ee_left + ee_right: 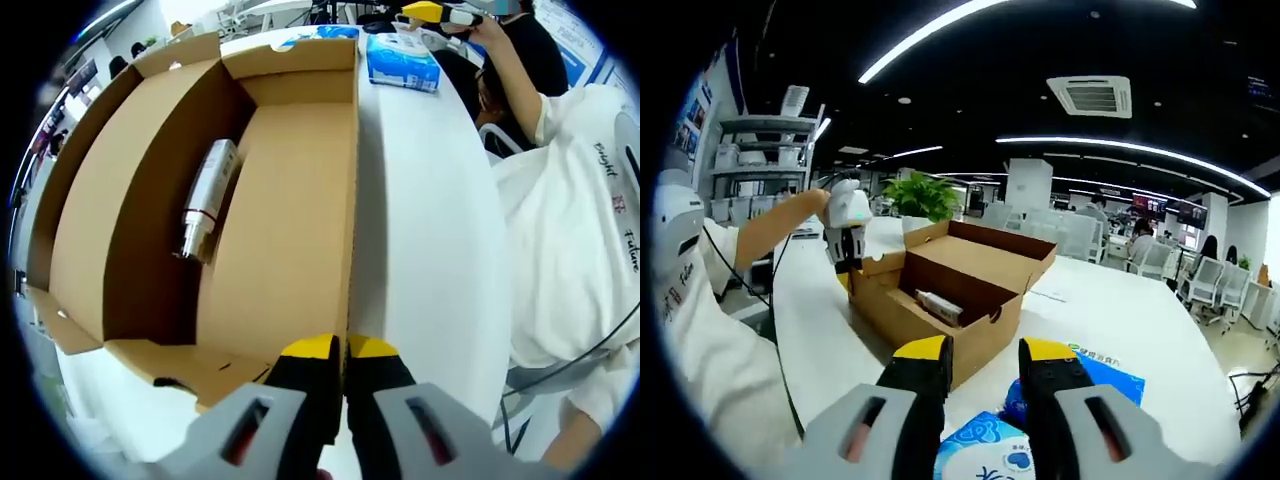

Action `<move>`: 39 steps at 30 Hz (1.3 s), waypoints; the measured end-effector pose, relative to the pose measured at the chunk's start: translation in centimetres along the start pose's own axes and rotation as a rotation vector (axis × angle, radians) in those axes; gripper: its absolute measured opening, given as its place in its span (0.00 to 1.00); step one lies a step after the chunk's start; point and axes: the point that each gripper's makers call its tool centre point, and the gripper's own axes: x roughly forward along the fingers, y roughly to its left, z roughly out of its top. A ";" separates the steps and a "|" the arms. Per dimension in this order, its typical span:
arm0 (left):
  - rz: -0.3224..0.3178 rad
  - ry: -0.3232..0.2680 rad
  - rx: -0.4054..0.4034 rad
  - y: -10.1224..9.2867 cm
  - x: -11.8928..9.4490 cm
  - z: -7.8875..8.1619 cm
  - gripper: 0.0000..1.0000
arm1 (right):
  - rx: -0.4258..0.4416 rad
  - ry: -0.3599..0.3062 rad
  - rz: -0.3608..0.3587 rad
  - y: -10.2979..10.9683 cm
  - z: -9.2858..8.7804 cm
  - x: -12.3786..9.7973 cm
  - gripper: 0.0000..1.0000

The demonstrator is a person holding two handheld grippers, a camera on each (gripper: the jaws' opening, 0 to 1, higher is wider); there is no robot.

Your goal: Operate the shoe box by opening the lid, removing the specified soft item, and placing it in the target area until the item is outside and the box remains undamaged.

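The brown cardboard shoe box (290, 230) stands open on the white table, its lid (75, 200) folded back on the far side. Inside lies a slim silver-white item with a red band (208, 195), against the inner wall. My left gripper (345, 348) is shut on the rim of the box's near wall at one end. In the right gripper view, that gripper (848, 245) sits at the left corner of the box (960, 330), and the item (940, 305) rests inside. My right gripper (985, 352) is open and empty, hovering apart from the box.
Blue tissue packs (985, 450) lie on the white table (1120, 310) just under the right gripper, one also seen past the box (402, 62). A person in a white shirt (570, 220) sits beside the table. Office chairs and a plant stand beyond.
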 end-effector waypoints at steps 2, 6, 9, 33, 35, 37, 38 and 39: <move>-0.002 0.001 0.001 0.0 0.0 0.0 0.02 | -0.033 0.020 -0.035 -0.9 0.3 0.4 0.27; 0.000 0.004 0.001 0.0 -0.1 0.0 0.02 | -0.021 -0.042 0.015 -0.3 2.3 0.5 0.25; 0.002 0.005 0.000 0.0 -0.1 0.0 0.02 | -0.043 -0.068 0.037 0.4 3.2 1.0 0.23; -0.001 0.008 -0.010 -0.9 0.0 -0.3 0.02 | -0.330 0.197 0.244 5.8 5.4 9.6 0.25; -0.001 0.009 -0.010 -1.3 0.1 -0.3 0.02 | -0.327 0.182 0.249 5.7 5.7 10.0 0.25; 0.000 0.009 -0.010 -1.5 0.1 -0.4 0.02 | -0.346 0.143 0.260 5.9 6.1 10.5 0.24; 0.000 0.008 -0.010 -1.6 0.1 -0.4 0.02 | -0.324 0.151 0.261 5.9 6.1 10.8 0.24; 0.000 0.008 -0.010 -1.7 0.1 -0.4 0.02 | -0.323 0.149 0.265 6.1 5.9 11.1 0.24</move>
